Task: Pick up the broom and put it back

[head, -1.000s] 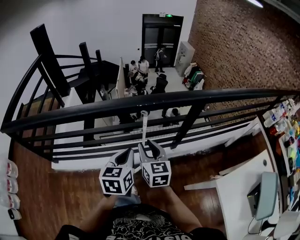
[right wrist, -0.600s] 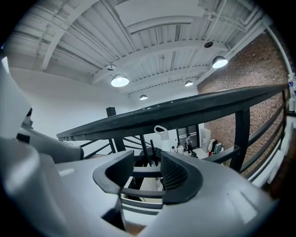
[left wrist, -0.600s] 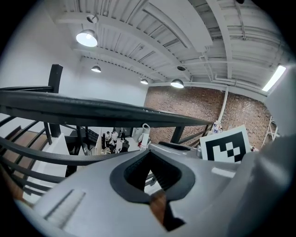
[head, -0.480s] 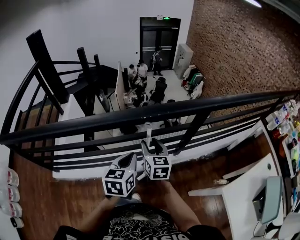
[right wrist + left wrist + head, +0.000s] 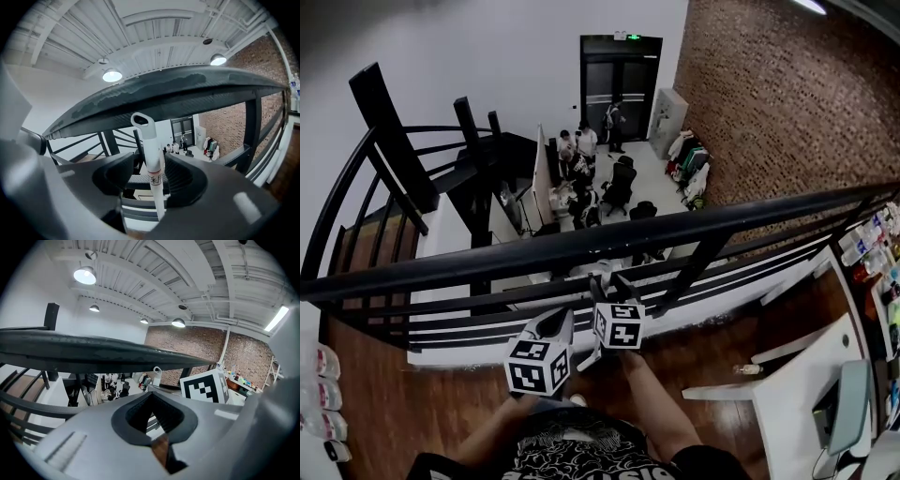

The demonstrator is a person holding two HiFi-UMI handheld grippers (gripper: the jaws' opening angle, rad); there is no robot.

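The broom's white handle (image 5: 152,159), with a loop at its top, stands upright against the black top rail (image 5: 178,93) of the railing. It is between the jaws of my right gripper (image 5: 147,180), which are opening; there is a gap on its left side, and its right side is close to the right pad. The head view shows the right gripper (image 5: 609,284) tucked under the top rail (image 5: 581,246), with the handle mostly hidden there. My left gripper (image 5: 558,321) is just to its left, shut and empty. In the left gripper view the handle's loop (image 5: 157,373) shows beyond the left gripper (image 5: 152,411).
The railing's lower bars (image 5: 487,305) run across in front of me above a drop to a lower floor with people (image 5: 591,178). A white desk (image 5: 778,394) with a monitor (image 5: 848,403) stands at the right. A black staircase (image 5: 459,159) is at the left.
Both grippers have moved forward and down to the railing. The right jaws have spread off the handle, and the handle's top has dropped from above the rail to behind it.
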